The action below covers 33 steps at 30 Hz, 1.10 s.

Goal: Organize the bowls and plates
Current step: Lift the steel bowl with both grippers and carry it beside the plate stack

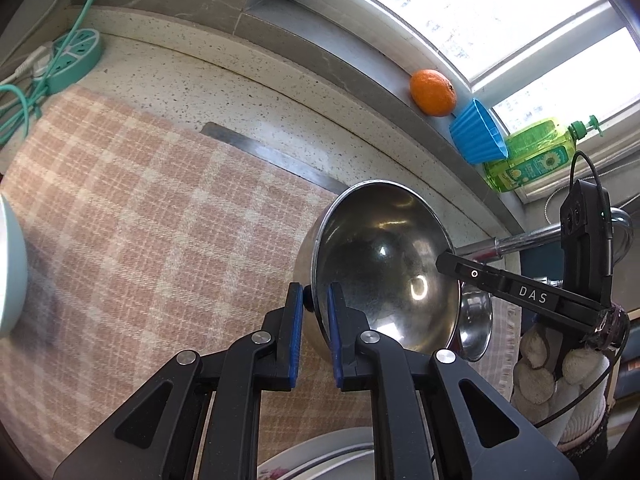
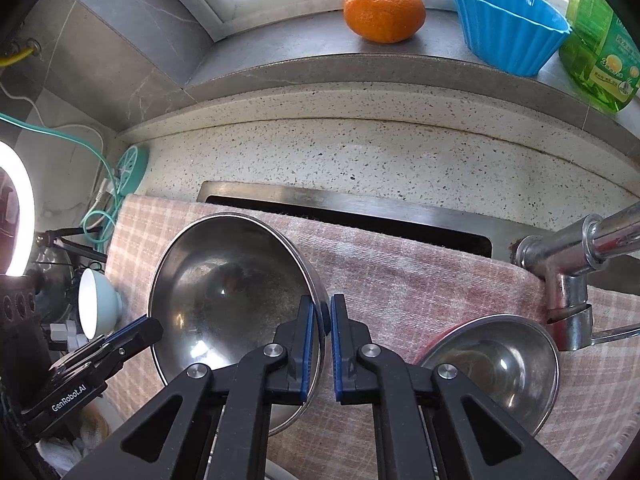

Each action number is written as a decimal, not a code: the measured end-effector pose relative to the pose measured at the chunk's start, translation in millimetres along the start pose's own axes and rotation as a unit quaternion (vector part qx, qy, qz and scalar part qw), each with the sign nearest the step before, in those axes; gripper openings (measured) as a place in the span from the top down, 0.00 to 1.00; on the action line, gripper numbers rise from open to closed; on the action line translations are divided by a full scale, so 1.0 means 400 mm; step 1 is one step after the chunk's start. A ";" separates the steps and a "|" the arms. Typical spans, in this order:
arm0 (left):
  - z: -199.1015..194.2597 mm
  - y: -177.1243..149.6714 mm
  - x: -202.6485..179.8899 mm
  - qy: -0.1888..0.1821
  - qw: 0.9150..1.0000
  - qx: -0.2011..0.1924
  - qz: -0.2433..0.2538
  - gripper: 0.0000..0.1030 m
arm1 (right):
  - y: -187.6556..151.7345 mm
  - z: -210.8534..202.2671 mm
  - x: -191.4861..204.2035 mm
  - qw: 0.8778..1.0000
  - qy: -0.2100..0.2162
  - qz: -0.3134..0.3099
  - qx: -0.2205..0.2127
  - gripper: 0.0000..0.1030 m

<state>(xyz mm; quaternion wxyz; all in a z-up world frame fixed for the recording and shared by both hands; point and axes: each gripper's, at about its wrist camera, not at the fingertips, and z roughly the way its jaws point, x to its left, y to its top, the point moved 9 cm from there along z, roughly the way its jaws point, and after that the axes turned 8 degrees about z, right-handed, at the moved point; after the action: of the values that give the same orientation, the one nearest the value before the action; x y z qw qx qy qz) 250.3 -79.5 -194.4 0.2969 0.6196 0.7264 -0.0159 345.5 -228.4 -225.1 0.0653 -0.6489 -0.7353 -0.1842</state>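
Both grippers pinch opposite rims of the large steel bowl [image 2: 232,300], tilted above the plaid cloth [image 1: 140,200]: left gripper [image 1: 315,300], right gripper [image 2: 322,316]. Thin, slick rims could slip, dropping it onto the small steel bowl [image 2: 496,368] just right.

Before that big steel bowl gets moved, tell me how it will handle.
The big steel bowl looks thin-walled, so probably light for its size and stiff. Its polished, mirror-like surface suggests it may slip. The left gripper and right gripper each pinch only its rim on opposite sides, so it could pivot if one lets go.
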 end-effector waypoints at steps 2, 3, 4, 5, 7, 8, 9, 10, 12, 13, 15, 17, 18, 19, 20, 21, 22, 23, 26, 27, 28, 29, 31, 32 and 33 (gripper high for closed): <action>-0.015 -0.009 0.014 -0.001 1.000 -0.002 -0.004 0.90 | -0.009 -0.001 0.016 1.000 0.001 -0.003 0.002 0.93; -0.021 -0.013 0.019 -0.002 1.000 -0.002 -0.006 0.90 | -0.014 0.000 0.024 1.000 0.001 -0.005 0.002 0.93; -0.028 -0.018 0.026 -0.001 1.000 -0.002 -0.007 0.90 | -0.020 0.001 0.034 1.000 0.001 -0.007 0.003 0.93; -0.034 -0.021 0.032 0.001 1.000 -0.003 -0.007 0.90 | -0.026 0.001 0.042 1.000 0.002 -0.009 0.003 0.93; -0.048 -0.030 0.043 0.004 1.000 -0.004 -0.007 0.90 | -0.038 0.003 0.058 1.000 0.004 -0.011 0.005 0.93; -0.054 -0.033 0.049 0.004 1.000 -0.005 -0.008 0.90 | -0.044 0.005 0.067 1.000 0.003 -0.014 0.006 0.93; -0.061 -0.037 0.054 0.005 1.000 -0.006 -0.010 0.90 | -0.049 0.006 0.073 1.000 0.004 -0.015 0.007 0.93; -0.070 -0.040 0.060 0.006 1.000 -0.008 -0.010 0.90 | -0.056 0.007 0.080 1.000 0.004 -0.016 0.008 0.93; -0.085 -0.044 0.071 0.007 1.000 -0.011 -0.011 0.90 | -0.067 0.008 0.095 1.000 0.005 -0.018 0.009 0.93; -0.094 -0.045 0.079 0.007 1.000 -0.012 -0.012 0.90 | -0.073 0.008 0.103 1.000 0.006 -0.019 0.010 0.93; -0.108 -0.045 0.088 0.007 1.000 -0.016 -0.012 0.90 | -0.084 0.009 0.118 1.000 0.008 -0.021 0.011 0.93; -0.120 -0.044 0.099 0.009 1.000 -0.018 -0.012 0.90 | -0.095 0.008 0.134 1.000 0.011 -0.022 0.012 0.93; -0.126 -0.046 0.106 0.010 1.000 -0.019 -0.013 0.90 | -0.100 0.008 0.142 1.000 0.012 -0.022 0.012 0.93; -0.131 -0.047 0.111 0.010 1.000 -0.020 -0.014 0.90 | -0.106 0.007 0.150 1.000 0.013 -0.024 0.013 0.93; -0.137 -0.050 0.118 0.010 1.000 -0.021 -0.015 0.90 | -0.111 0.005 0.157 1.000 0.013 -0.026 0.012 0.93; -0.143 -0.051 0.125 0.011 1.000 -0.022 -0.017 0.90 | -0.116 0.004 0.166 0.999 0.013 -0.027 0.013 0.93; -0.150 -0.056 0.131 0.011 0.999 -0.023 -0.019 0.90 | -0.122 0.002 0.174 0.999 0.014 -0.029 0.013 0.93; -0.154 -0.058 0.136 0.012 0.999 -0.024 -0.020 0.90 | -0.128 0.005 0.185 0.999 0.014 -0.031 0.014 0.93; -0.171 -0.072 0.155 0.015 0.999 -0.026 -0.026 0.90 | -0.145 0.002 0.211 0.999 0.015 -0.039 0.016 0.93; -0.176 -0.077 0.162 0.015 0.999 -0.026 -0.028 0.90 | -0.149 0.002 0.220 0.999 0.016 -0.041 0.016 0.93; -0.182 -0.083 0.169 0.016 0.999 -0.027 -0.031 0.90 | -0.154 0.001 0.230 0.999 0.018 -0.043 0.016 0.93; -0.188 -0.090 0.177 0.016 0.999 -0.028 -0.034 0.90 | -0.160 0.000 0.240 0.999 0.019 -0.045 0.016 0.93; -0.200 -0.101 0.190 0.017 0.999 -0.028 -0.037 0.90 | -0.173 -0.002 0.258 0.998 0.021 -0.051 0.017 0.93; -0.205 -0.106 0.196 0.017 0.999 -0.028 -0.040 0.90 | -0.179 -0.001 0.267 0.998 0.022 -0.054 0.018 0.93; -0.211 -0.111 0.203 0.018 0.999 -0.029 -0.042 0.90 | -0.186 -0.001 0.275 0.998 0.023 -0.056 0.020 0.93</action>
<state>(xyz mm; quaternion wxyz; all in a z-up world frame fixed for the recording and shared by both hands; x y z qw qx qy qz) 170.4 15.7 -176.8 0.3005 0.5797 0.7574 0.0043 256.0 -132.8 -201.7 0.0843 -0.6011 -0.7722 -0.1876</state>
